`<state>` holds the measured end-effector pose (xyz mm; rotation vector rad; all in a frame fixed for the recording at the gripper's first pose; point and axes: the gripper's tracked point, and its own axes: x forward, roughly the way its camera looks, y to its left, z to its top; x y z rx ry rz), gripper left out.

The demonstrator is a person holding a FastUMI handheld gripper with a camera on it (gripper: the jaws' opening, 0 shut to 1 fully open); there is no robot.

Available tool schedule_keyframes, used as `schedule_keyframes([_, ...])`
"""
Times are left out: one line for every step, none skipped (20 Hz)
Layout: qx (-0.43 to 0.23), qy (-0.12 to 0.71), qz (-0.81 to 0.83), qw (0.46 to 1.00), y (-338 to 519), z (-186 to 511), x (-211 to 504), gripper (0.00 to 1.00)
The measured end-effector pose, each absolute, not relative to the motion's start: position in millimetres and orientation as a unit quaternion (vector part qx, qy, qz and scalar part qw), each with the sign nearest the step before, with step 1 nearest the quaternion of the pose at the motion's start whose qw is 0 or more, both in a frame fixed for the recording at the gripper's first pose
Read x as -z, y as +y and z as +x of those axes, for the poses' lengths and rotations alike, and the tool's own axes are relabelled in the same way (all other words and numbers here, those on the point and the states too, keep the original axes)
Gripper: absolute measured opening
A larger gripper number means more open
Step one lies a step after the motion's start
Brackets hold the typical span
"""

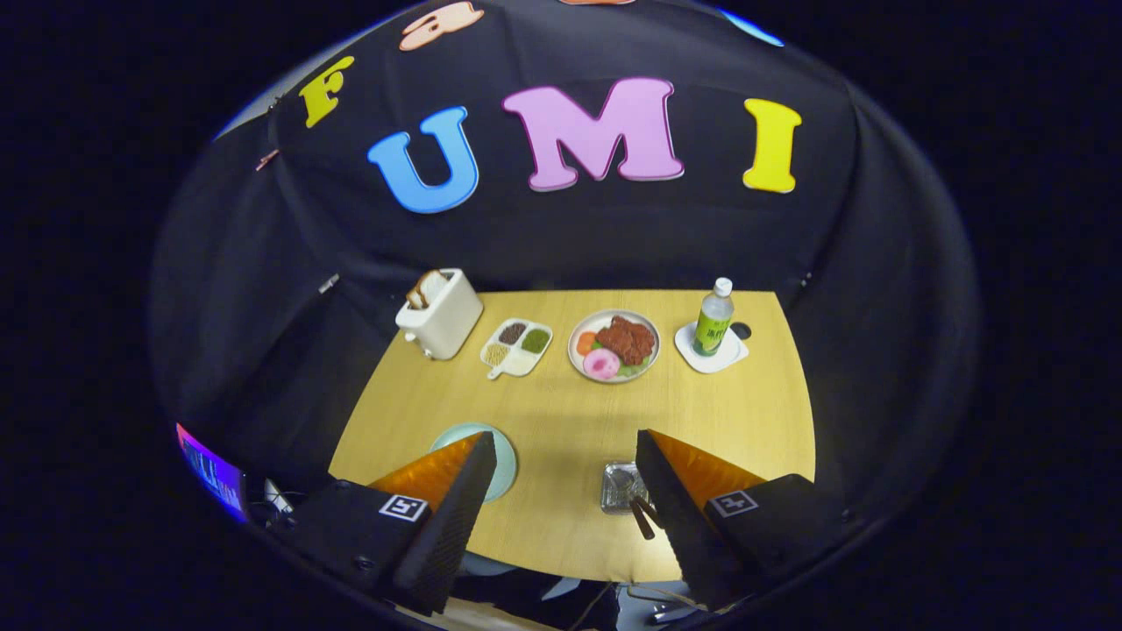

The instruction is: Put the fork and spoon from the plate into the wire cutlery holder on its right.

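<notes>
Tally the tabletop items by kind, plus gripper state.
Toaster: 1
Divided condiment tray: 1
Plates: 2, food plate, pale green plate
Bottle: 1
Coaster: 1
Wire cutlery holder, dark handles sticking out: 1
Total: 7
Gripper: open, holding nothing.

We find the wooden table [570, 421] evenly and brightly lit from above, with soft, short shadows under the things standing on it. The cloth wall [263, 289] around it falls off to near black. Strong fisheye bending curves the table's far edge and sides. Centre focus is fair; the gripper [565, 482], fingers spread apart at lower centre, looks slightly soft and dark.
</notes>
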<state>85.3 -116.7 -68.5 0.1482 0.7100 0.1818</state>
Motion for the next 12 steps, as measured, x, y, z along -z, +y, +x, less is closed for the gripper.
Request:
schedule_keyframes([-0.084, 0.322, 0.076, 0.940, -117, 83, 57, 1.00])
schedule_keyframes([-0.079, 0.298, 0.078, 0.948, -119, 77, 45, 1.00])
schedule_keyframes([-0.071, 0.275, 0.079, 0.956, -121, 74, 36, 1.00])
schedule_keyframes([-0.062, 0.249, 0.079, 0.963, -122, 73, 28, 1.00])
schedule_keyframes([-0.053, 0.223, 0.079, 0.970, -120, 69, 19, 1.00])
schedule_keyframes([-0.046, 0.195, 0.076, 0.977, -119, 65, 8, 1.00])
schedule_keyframes([-0.037, 0.164, 0.072, 0.983, -119, 62, -3, 1.00])
schedule_keyframes([-0.030, 0.140, 0.065, 0.988, -118, 59, -10, 0.99])
schedule_keyframes([-0.024, 0.121, 0.060, 0.990, -116, 52, -13, 0.99])
schedule_keyframes([-0.024, 0.115, 0.055, 0.992, -111, 48, -13, 0.99])
schedule_keyframes([-0.027, 0.115, 0.054, 0.992, -104, 44, -10, 0.99])
schedule_keyframes([-0.036, 0.120, 0.053, 0.991, -97, 41, -6, 0.99])
